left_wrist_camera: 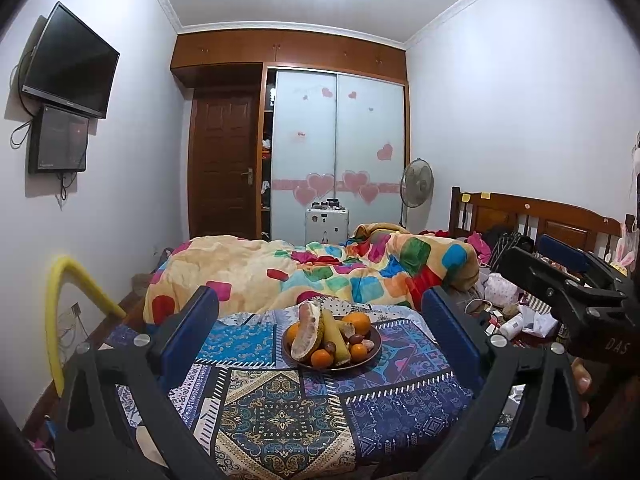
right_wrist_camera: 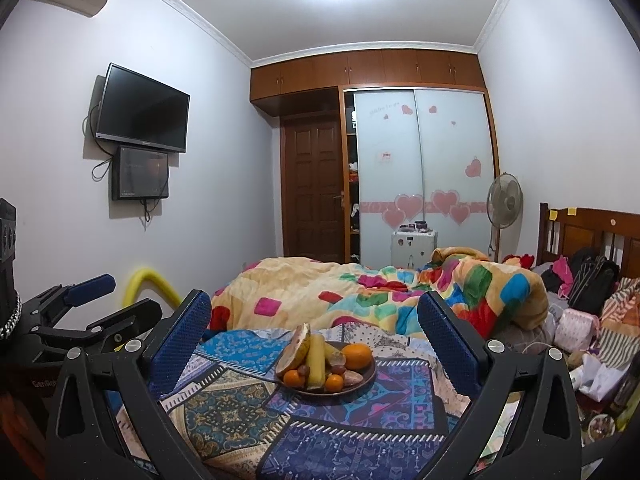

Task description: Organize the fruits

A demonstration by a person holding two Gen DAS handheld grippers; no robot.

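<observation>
A dark round plate [left_wrist_camera: 372,354] of fruit sits on a patterned blue cloth [left_wrist_camera: 280,420]. It holds a peeled pomelo piece [left_wrist_camera: 306,332], a yellow-green banana [left_wrist_camera: 334,336], a large orange [left_wrist_camera: 357,322], small tangerines [left_wrist_camera: 321,358] and dark small fruits. My left gripper [left_wrist_camera: 320,320] is open and empty, short of the plate. My right gripper [right_wrist_camera: 314,320] is open and empty, also short of the plate [right_wrist_camera: 366,376]. The right gripper shows at the right of the left wrist view [left_wrist_camera: 560,272]. The left gripper shows at the left of the right wrist view [right_wrist_camera: 100,300].
A colourful quilt [left_wrist_camera: 320,272] lies heaped on the bed behind the cloth. Bags and clutter [right_wrist_camera: 580,320] fill the right side by the wooden headboard [right_wrist_camera: 592,232]. A yellow foam tube [left_wrist_camera: 60,300] stands at left. A wardrobe, door, fan and wall screens stand beyond.
</observation>
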